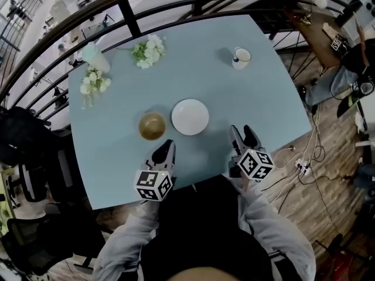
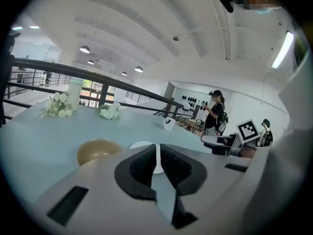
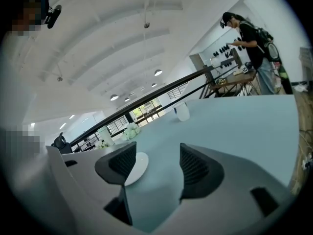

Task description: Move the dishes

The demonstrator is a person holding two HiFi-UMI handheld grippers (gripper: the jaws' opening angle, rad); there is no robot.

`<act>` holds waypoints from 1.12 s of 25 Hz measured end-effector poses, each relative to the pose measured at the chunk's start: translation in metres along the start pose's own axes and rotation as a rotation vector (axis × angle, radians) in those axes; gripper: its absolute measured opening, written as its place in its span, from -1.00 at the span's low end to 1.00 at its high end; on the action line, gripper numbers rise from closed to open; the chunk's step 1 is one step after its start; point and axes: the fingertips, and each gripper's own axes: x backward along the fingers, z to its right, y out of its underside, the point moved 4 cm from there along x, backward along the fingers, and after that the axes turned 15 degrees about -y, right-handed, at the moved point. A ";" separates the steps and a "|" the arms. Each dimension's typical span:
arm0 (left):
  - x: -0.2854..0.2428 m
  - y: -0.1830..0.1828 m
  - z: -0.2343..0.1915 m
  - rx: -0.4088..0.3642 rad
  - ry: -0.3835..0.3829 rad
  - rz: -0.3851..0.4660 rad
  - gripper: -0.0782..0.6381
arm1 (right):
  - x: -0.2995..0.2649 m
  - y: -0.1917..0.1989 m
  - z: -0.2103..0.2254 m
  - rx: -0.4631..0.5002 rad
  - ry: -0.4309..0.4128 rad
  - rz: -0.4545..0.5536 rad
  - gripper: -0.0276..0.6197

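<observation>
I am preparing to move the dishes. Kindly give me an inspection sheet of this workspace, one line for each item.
Surface: blue table, no spill seen.
Job's things: bowl and plate mid-table, close but apart; mug far right.
Clutter: flowers in two bunches and a pale cup, far left.
Tongs: left tongs shut, empty; right tongs open, empty; both over the near edge, touching no dish.
Cables: white cables on the floor, right of the table.
Surroundings: railing behind the table; person standing beyond.
</observation>
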 end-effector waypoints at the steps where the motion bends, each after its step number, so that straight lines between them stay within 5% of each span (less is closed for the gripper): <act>1: -0.007 0.000 0.008 -0.006 0.010 -0.004 -0.67 | 0.002 -0.004 0.009 0.002 0.005 0.002 -0.01; 6: -0.056 0.001 0.056 -0.035 0.050 -0.019 -0.67 | 0.019 -0.031 0.069 0.072 0.049 -0.019 0.01; 13: -0.108 -0.001 0.099 -0.026 0.023 -0.006 -0.67 | 0.001 -0.061 0.140 0.332 0.043 -0.162 0.11; 24: -0.124 -0.006 0.107 -0.001 -0.125 -0.037 -0.67 | -0.130 -0.103 0.176 0.371 -0.142 -0.180 0.26; 28: -0.121 -0.005 0.098 0.037 -0.187 -0.041 -0.67 | -0.178 -0.111 0.186 0.407 -0.150 -0.172 0.31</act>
